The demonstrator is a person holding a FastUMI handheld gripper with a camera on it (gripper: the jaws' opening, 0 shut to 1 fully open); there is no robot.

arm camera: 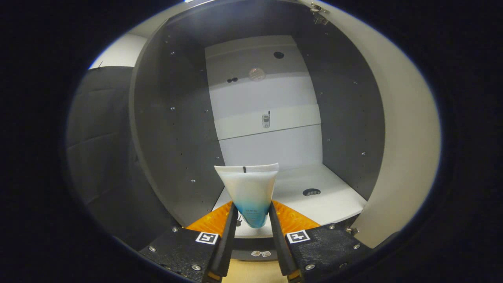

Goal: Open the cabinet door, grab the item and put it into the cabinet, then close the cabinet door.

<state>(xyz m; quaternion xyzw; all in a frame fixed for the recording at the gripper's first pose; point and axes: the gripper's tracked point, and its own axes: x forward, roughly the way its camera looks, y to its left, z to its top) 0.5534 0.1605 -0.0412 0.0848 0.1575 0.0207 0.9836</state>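
- Nearest the lens, the tongs (253, 220) are clamped on a soft squeeze tube (249, 193): both fingers (229, 239) press against its lower, blue-tinted end, one on each side.
- Tube stands upright between the fingers, its wide, flat crimped end uppermost and its narrower blue part down in the grip; a small dark mark sits on the crimped edge.
- Held this way, the tube is at the mouth of the cabinet (173, 129), just above the front edge of the bottom shelf (338, 200); whether it touches the shelf cannot be told.
- Beyond the tube, the cabinet interior lies open, with dark grey side walls dotted with small shelf-pin holes and a pale back panel (271, 145).
- On the pale bottom shelf, a round dark hole (311, 192) lies to the right of the tube and a little beyond it.
- Halfway up the back panel, a small metal fitting (266, 120) is fixed to a crosswise strip; higher up are a round pale disc and a few dark holes.
- Cabinet door (408, 129) is swung open on the right side, its pale inner face showing, with a hinge (319, 13) at its top.
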